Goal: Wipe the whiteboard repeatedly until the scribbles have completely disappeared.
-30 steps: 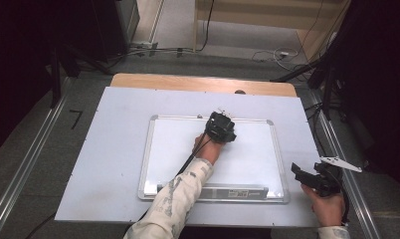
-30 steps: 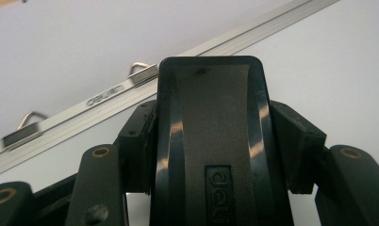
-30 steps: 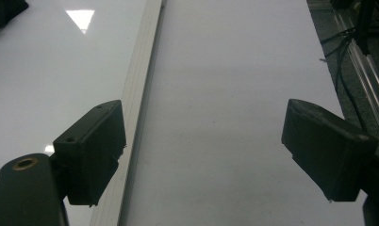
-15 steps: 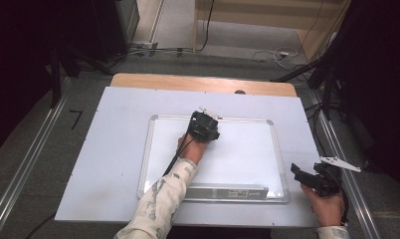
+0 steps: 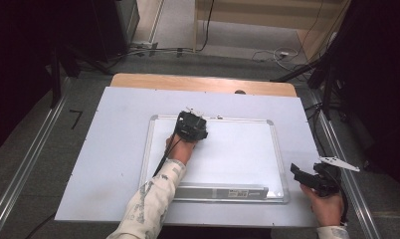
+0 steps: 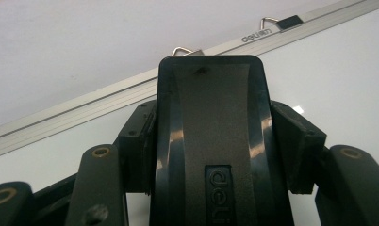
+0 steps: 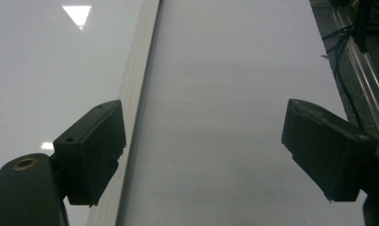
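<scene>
the left gripper [image 5: 192, 125] sits over the upper left part of the whiteboard [image 5: 238, 154], close to the board's top frame. its jaws are clamped on a black eraser [image 6: 210, 141], which fills the space between them in the left gripper view; the two black pads press against the eraser's sides. the eraser has a glossy black shell with a duller strip down its middle and a raised logo low on that strip. its far end points toward the board's silver top frame [image 6: 107, 101], where two small metal hanging loops [image 6: 187, 50] stick out above the rail. in the high view the eraser is hidden under the gripper body, so whether it touches the board surface cannot be told from there. the left hand [image 5: 180, 149] reaches in from the bottom, with a pale patterned sleeve [image 5: 148, 204] lying across the board's lower edge.

the whiteboard lies flat on a pale sheet covering the table [image 5: 118, 129], with a silver tray along its near edge. its writing surface looks clean and white.

the right gripper [image 5: 310, 178] is held at the lower right corner of the board, well apart from the left one. its jaws stand wide apart with nothing between them; in the right gripper view they frame the board's side rail [image 7: 135, 113] and the pale table sheet [image 7: 225, 117] beyond it. the right hand [image 5: 327, 206] grips it from below.
</scene>
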A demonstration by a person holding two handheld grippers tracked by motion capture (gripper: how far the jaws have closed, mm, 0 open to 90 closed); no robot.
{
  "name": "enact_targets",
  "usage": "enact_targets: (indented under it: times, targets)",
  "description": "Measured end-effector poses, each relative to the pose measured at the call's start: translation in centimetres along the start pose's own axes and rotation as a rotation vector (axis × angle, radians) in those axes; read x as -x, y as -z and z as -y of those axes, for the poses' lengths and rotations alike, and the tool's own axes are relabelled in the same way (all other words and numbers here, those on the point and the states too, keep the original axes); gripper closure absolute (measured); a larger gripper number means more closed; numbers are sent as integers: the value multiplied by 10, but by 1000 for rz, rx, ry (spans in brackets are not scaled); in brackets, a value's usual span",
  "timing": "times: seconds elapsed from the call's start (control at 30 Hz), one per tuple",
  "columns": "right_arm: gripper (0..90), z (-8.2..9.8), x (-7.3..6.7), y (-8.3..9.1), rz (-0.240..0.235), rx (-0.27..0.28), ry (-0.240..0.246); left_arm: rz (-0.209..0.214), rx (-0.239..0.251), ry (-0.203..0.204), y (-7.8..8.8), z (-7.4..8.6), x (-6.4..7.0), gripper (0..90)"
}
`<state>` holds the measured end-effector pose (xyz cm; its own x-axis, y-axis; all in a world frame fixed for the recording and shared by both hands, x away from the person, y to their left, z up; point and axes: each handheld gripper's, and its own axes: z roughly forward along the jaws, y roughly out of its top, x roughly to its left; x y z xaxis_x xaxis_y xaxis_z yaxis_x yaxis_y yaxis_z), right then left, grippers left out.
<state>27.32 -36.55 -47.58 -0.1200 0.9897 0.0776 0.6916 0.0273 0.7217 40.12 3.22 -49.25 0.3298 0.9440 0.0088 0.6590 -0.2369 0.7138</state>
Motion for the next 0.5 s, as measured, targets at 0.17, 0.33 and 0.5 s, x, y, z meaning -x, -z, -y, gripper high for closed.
enact_targets:
  times: [0.17, 0.33, 0.5]
  targets:
    - [130, 0, 0, -1, 2, -1, 3, -2, -4, 3, 2, 2, -8, 407]
    - [130, 0, 0, -1, 1, -2, 3, -10, -8, 11, 5, 5, -15, 407]
    - [130, 0, 0, -1, 2, -3, 5, -22, -11, 21, 9, 8, -27, 407]
